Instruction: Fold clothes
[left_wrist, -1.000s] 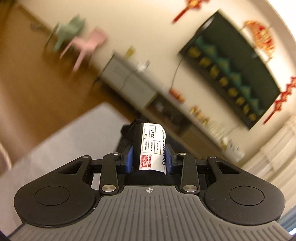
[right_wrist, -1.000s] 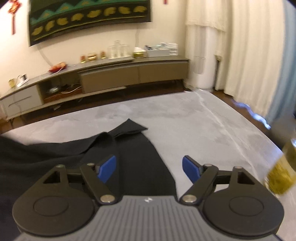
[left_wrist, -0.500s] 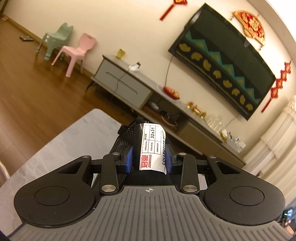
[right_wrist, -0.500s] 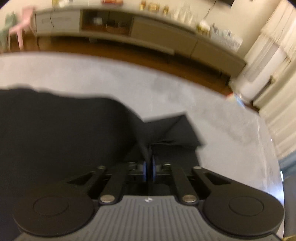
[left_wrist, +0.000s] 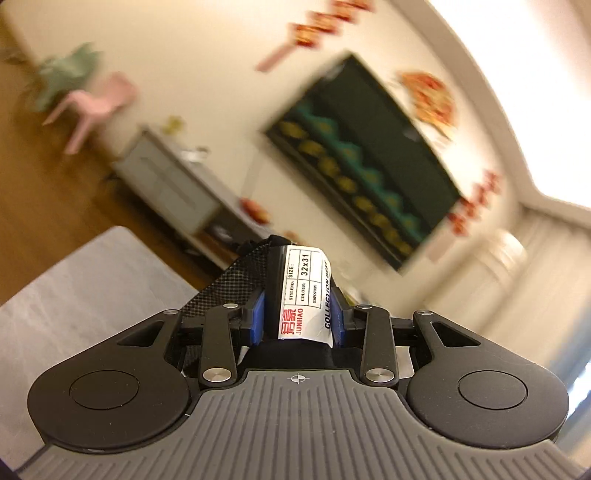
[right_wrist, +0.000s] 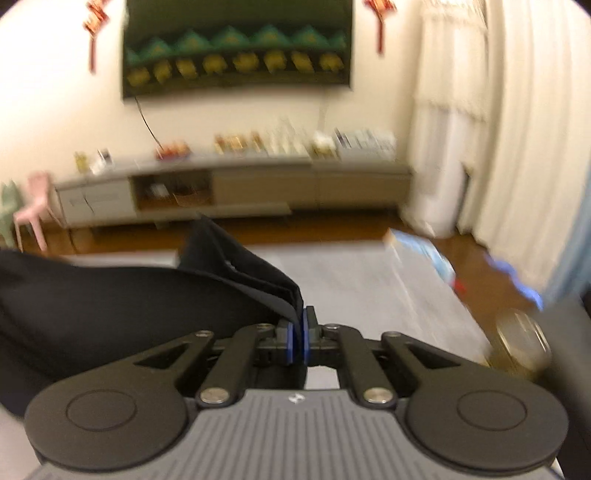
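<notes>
A black garment is held by both grippers above a grey table. My left gripper (left_wrist: 297, 317) is shut on a bunched black edge with mesh lining (left_wrist: 236, 277) and a white size label (left_wrist: 304, 295) reading 32x31. My right gripper (right_wrist: 296, 332) is shut on another folded edge of the black garment (right_wrist: 240, 273), lifted off the table (right_wrist: 369, 280). The rest of the cloth (right_wrist: 92, 314) hangs to the left in the right wrist view. Both views are blurred by motion.
The grey table also shows at lower left in the left wrist view (left_wrist: 74, 288). A blue box (right_wrist: 421, 251) lies at its far right edge and a yellowish jar (right_wrist: 521, 343) at the right. A TV cabinet (right_wrist: 229, 188), a pink chair (left_wrist: 99, 103) and curtains (right_wrist: 517, 129) stand beyond.
My right gripper closed on the garment's edge and has lifted it off the table, tilting up toward the room. My left gripper keeps its hold and has swung.
</notes>
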